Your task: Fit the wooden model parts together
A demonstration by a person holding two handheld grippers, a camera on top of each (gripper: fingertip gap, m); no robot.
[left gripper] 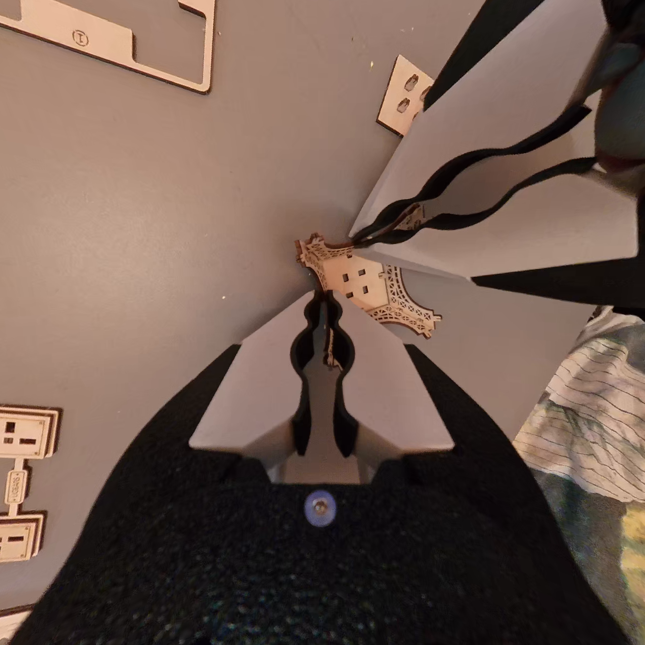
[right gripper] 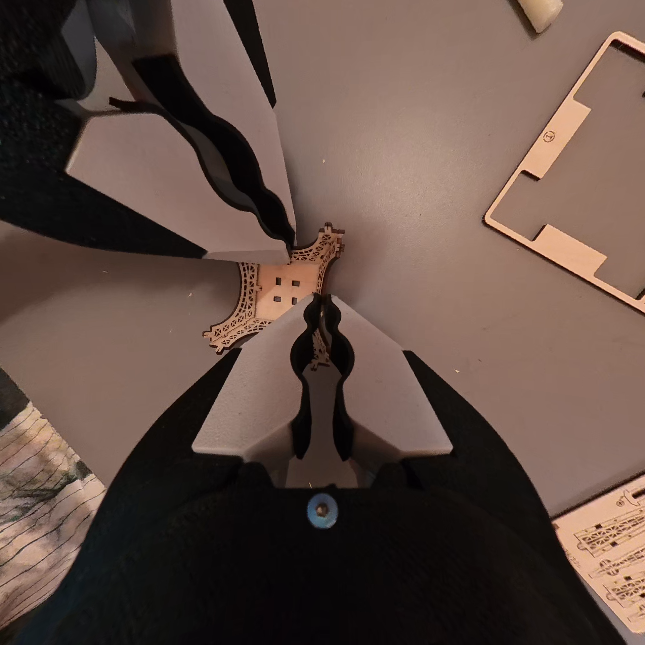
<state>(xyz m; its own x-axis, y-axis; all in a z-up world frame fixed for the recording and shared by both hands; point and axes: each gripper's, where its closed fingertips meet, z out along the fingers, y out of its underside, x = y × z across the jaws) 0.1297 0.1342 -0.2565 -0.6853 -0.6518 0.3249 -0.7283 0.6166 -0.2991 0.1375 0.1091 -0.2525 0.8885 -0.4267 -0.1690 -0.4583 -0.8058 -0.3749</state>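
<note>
Lattice tower base [left gripper: 363,282] is being clamped by left gripper [left gripper: 323,296] and right gripper [right gripper: 321,300] at adjacent legs | light, brittle; solid slotted plate likely the safer hold.

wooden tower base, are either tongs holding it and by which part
Both: left tongs pinch one lattice leg of the tower base, right tongs pinch another.

A round engraved mark stood on the wooden frame [left gripper: 104,38] [right gripper: 549,136], and a small engraved tag sat between two wooden plates [left gripper: 15,481] (lettering too small to read). A part sheet [right gripper: 607,537] bore tiny marks.
</note>
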